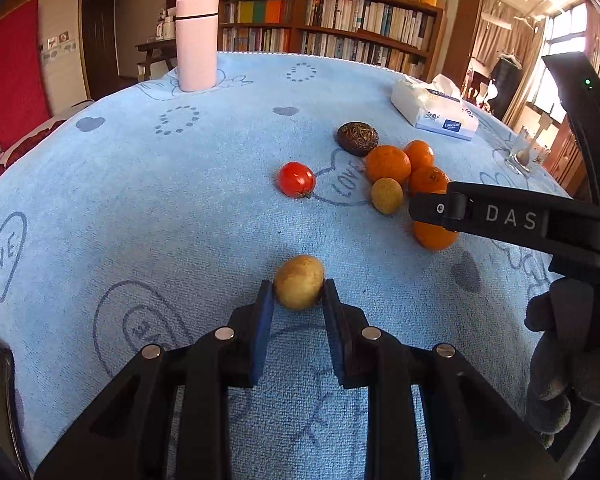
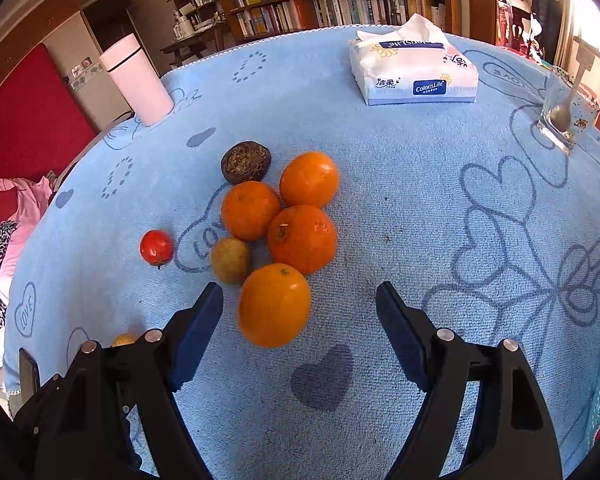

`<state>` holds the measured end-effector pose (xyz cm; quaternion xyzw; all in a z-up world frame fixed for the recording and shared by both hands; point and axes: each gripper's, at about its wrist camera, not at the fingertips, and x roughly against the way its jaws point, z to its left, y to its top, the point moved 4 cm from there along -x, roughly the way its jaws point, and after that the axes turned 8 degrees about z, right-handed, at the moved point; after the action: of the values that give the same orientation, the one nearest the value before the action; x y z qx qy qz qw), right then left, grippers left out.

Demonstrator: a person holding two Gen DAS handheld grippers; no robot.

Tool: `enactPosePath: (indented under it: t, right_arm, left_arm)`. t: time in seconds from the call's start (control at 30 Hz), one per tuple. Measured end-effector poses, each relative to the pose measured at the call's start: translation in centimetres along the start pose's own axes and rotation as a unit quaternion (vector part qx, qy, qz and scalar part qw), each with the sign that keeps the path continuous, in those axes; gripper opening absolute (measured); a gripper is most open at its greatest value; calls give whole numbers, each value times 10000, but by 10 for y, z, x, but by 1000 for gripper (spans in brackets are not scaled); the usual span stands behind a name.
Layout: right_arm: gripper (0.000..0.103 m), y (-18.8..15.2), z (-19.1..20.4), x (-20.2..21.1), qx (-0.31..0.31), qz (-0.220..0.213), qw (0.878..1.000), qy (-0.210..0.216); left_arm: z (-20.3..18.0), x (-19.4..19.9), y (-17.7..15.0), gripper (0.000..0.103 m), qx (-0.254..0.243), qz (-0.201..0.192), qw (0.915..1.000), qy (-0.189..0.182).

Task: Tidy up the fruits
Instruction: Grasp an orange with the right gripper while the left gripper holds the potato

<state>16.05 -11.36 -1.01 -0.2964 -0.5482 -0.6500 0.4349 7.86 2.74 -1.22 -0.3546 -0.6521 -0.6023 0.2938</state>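
Observation:
My left gripper (image 1: 298,286) is shut on a small yellow-brown fruit (image 1: 299,281), low over the blue towel (image 1: 140,208). Ahead lie a red tomato (image 1: 296,179), a second yellow-brown fruit (image 1: 387,195), a dark brown fruit (image 1: 357,138) and several oranges (image 1: 388,163). My right gripper (image 2: 299,296) is open, its jaws wide either side of the nearest orange (image 2: 274,305) without touching it. The same cluster shows in the right wrist view: oranges (image 2: 302,239), yellow-brown fruit (image 2: 230,260), tomato (image 2: 156,248), dark fruit (image 2: 246,162). The right gripper's body (image 1: 512,220) covers part of one orange in the left wrist view.
A pink cylindrical bottle (image 1: 197,43) stands at the far left of the towel. A tissue pack (image 2: 414,68) lies at the far right. A glass with a spoon (image 2: 566,118) stands near the right edge. Bookshelves fill the background.

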Motion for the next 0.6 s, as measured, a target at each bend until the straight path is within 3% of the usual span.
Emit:
enactPosePath:
  t: [0.2,0.4,0.6]
  right_arm:
    - [64,5,4,-9,84,-116,9995,-281]
    - [38,2,15,-2,342,-196,9987,-323]
    - [38,-8,21,12,544,-371,9968,-462]
  left_arm:
    - [1,0,0,25,22,10,10000,-37]
    - [0,1,-1,25,-11,-8,10000,-26]
    - [-4,5,-2,25,-125,-145,9998,112]
